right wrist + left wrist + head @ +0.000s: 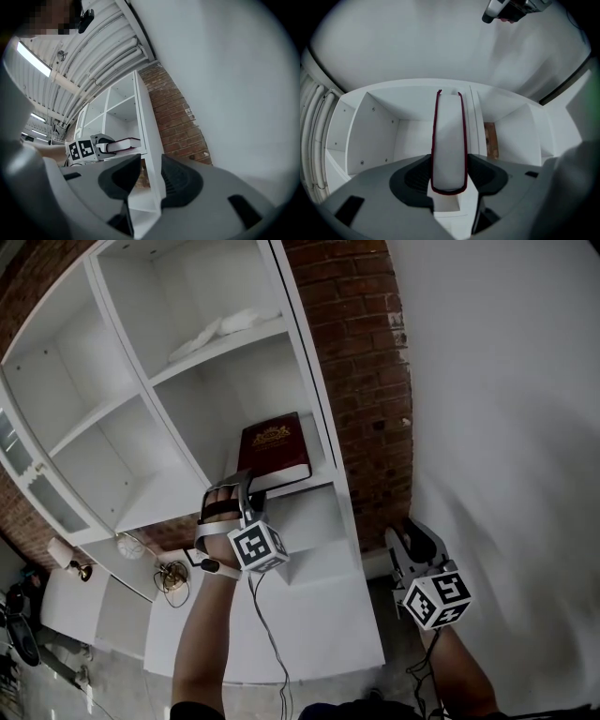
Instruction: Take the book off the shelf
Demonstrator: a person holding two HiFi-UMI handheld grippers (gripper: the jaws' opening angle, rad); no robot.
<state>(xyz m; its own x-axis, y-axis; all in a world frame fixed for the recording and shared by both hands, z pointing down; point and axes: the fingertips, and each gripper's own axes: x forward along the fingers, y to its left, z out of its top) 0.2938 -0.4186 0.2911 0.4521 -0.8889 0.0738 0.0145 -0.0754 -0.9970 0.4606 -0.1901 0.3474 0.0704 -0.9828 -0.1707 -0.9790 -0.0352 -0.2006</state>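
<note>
Against the brick wall [361, 352], toward the left of the head view, stands a white shelf unit [312, 381] of open compartments. A pale crumpled thing [225, 326] lies on one of its upper boards. One compartment lower, in the right-hand column, a dark red book [274, 448] with gold print on its cover lies flat at the front of the board. The left claw [242, 491] reaches in level from below the book's near edge, its marker cube [258, 547] toward the camera. Its own view shows the two dark pads clenched on the book, one against each cover, with the pale page edge between them. Further right, past the shelf unit's outer upright, the right claw [417, 545] hangs low in front of a plain white wall [506, 427], well apart from the book. Its jaws stand released with nothing between them, and only the upright's edge is seen through the gap.
</note>
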